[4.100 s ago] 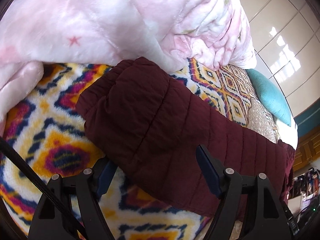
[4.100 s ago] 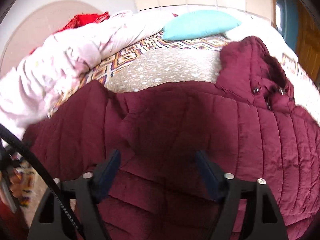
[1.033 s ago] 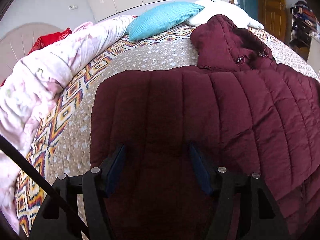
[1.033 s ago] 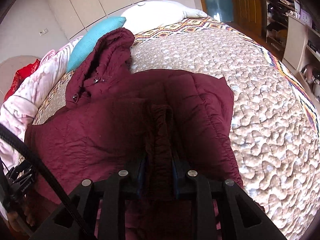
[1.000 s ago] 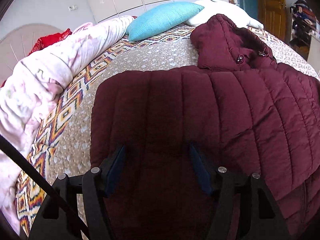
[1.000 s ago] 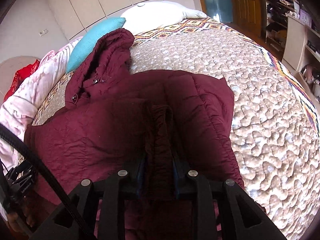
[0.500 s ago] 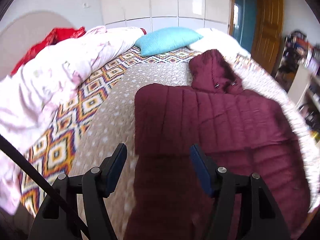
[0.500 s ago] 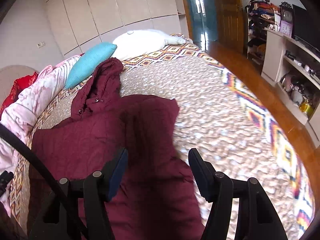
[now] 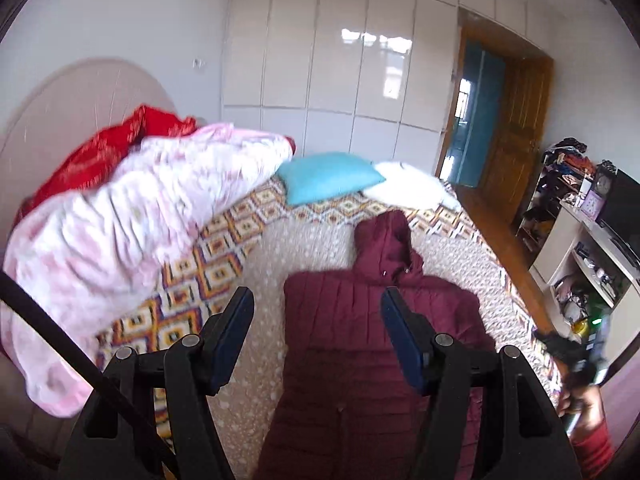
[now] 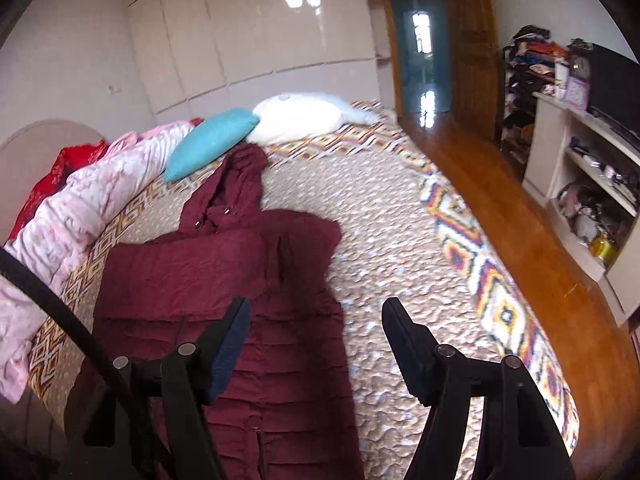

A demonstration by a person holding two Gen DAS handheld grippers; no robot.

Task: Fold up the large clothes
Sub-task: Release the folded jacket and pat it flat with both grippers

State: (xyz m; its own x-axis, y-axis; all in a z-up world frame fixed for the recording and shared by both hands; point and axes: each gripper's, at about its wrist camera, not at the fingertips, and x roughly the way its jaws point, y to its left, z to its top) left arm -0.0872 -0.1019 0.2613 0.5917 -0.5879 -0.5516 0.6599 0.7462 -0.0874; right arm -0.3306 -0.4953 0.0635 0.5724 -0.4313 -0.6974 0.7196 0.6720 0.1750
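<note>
A maroon quilted hooded jacket [image 9: 360, 336] lies flat on the bed, hood towards the pillows, both sleeves folded in over the body. It also shows in the right wrist view [image 10: 240, 304]. My left gripper [image 9: 316, 320] is open and empty, held high above the jacket's lower half. My right gripper [image 10: 316, 332] is open and empty, above the jacket's right edge and the bedspread. The right gripper also appears at the far right edge of the left wrist view [image 9: 576, 356].
The bed has a beige quilted cover with patterned borders [image 10: 400, 216]. A pink duvet [image 9: 120, 232] and a red blanket [image 9: 104, 152] are heaped on the left. A teal pillow [image 9: 328, 176] and a white pillow [image 10: 304, 116] lie at the head. Shelves [image 10: 584, 168] stand at right.
The right gripper has let go of the folded sleeve and opened. Both grippers have pulled up and back from the jacket, so more of the room shows.
</note>
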